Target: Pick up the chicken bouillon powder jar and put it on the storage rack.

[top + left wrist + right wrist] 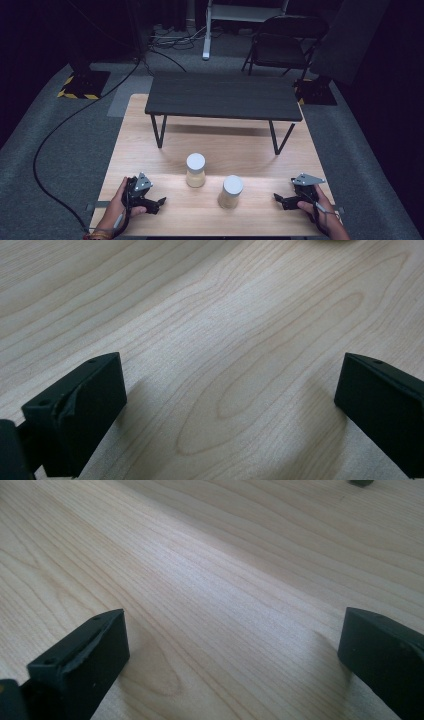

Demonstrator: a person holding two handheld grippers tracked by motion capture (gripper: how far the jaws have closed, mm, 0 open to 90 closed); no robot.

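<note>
Two jars [195,170] [230,192] between left tool [159,202], right tool [278,199], apparently untouched

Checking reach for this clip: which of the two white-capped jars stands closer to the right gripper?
The jar nearer the table's front edge, on the right; the other jar stands farther back and left, closer to the left gripper than to the right gripper.

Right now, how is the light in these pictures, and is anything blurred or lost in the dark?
High view: the wooden table is brightly lit while the floor and room corners fall into darkness; the two jars look slightly soft. Left gripper view: sharp wood grain, soft shadows beside the jaws of the left tool. Right gripper view: a pale sheen crosses the wood ahead of the right tool; its far part is blurred.
</note>
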